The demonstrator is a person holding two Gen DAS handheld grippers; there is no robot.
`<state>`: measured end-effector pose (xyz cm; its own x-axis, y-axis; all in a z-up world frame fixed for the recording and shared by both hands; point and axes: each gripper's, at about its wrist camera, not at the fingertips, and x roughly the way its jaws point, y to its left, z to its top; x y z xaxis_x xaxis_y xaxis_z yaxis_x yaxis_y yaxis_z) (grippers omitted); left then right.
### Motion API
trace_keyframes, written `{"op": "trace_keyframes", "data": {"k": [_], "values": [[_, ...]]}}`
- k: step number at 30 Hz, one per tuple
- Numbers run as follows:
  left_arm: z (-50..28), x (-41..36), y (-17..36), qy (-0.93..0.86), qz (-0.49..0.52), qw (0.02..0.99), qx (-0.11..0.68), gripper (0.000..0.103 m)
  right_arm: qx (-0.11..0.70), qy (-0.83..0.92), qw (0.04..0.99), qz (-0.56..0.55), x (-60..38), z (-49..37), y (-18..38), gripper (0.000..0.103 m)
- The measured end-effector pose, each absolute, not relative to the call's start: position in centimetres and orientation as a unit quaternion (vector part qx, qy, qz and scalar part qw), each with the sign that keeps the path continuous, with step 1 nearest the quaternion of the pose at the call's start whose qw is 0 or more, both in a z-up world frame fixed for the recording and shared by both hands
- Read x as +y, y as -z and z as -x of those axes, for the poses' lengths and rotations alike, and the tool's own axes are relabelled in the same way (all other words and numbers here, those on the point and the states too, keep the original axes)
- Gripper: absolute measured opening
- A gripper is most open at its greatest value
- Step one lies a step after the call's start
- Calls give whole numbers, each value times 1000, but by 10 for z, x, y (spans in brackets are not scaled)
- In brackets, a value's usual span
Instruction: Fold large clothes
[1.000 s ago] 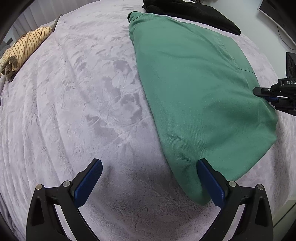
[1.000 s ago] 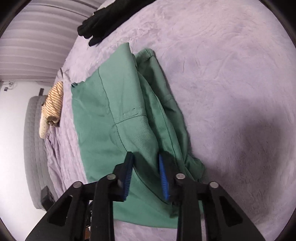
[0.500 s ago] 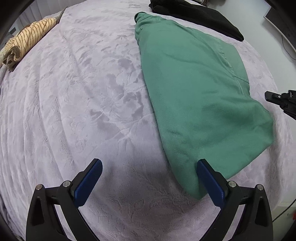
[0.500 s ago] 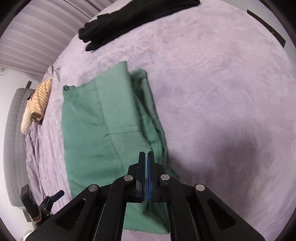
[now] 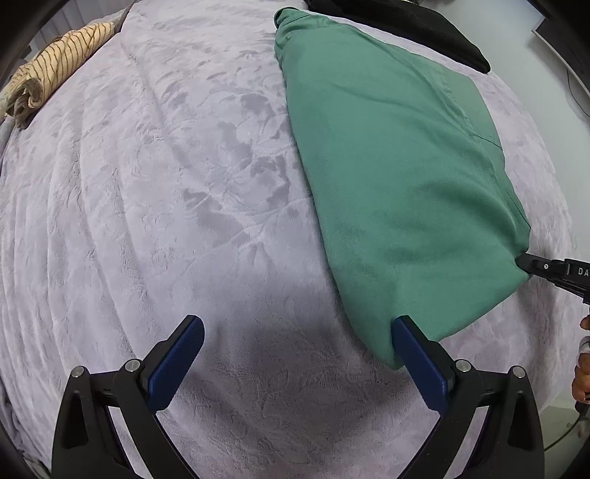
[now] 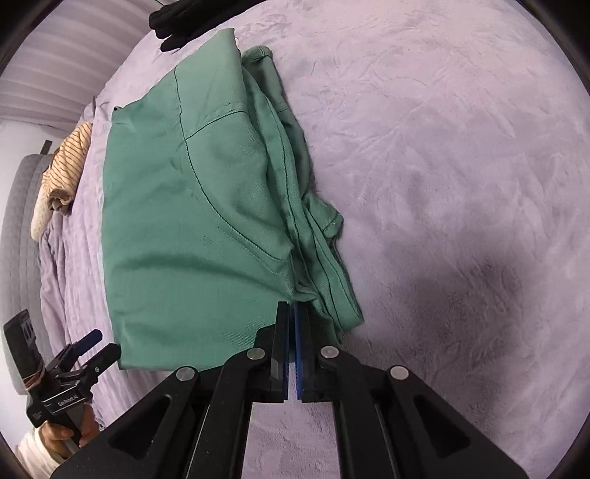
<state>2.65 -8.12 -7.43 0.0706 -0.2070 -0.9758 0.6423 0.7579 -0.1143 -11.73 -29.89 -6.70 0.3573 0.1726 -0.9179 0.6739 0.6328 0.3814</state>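
A folded green garment lies on the lilac bedspread. In the right wrist view the green garment shows its layered edge with dark stitching. My right gripper is shut on that edge at its near end, and the folds bunch towards its tips. From the left wrist view, the right gripper meets the garment's right side. My left gripper hangs open above the bedspread, its right finger at the garment's near corner. The left gripper also shows at the lower left, held by a hand.
A black garment lies at the far end of the bed, just beyond the green one. A rolled striped tan cloth rests at the far left. The bed edge and pale floor are to the right. A grey headboard stands behind.
My right gripper's jaws closed from a narrow gap onto the garment's edge, then it shifted sideways, drawing the edge folds into a bunch. The left gripper stayed put and open.
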Motion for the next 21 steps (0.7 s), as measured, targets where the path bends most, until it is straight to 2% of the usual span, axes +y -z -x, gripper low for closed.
{"op": "trace_keyframes", "data": {"k": [10,12,13,14,16,21], "values": [[-17,-76,51,269,-189,724,606,102,525,175,712,-433,-285,141,47,4],[-14,-77,48,265,-194,724,607,102,527,173,710,-433,-280,138,46,9],[-14,-78,48,262,-195,724,608,102,528,171,710,-433,-278,138,45,21],[-15,-77,47,256,-194,726,608,102,528,171,710,-434,-276,136,45,46],[-16,-74,44,254,-184,731,607,102,524,168,713,-434,-273,133,42,69],[-19,-73,45,252,-166,731,612,102,525,160,721,-424,-269,123,38,70]]}}
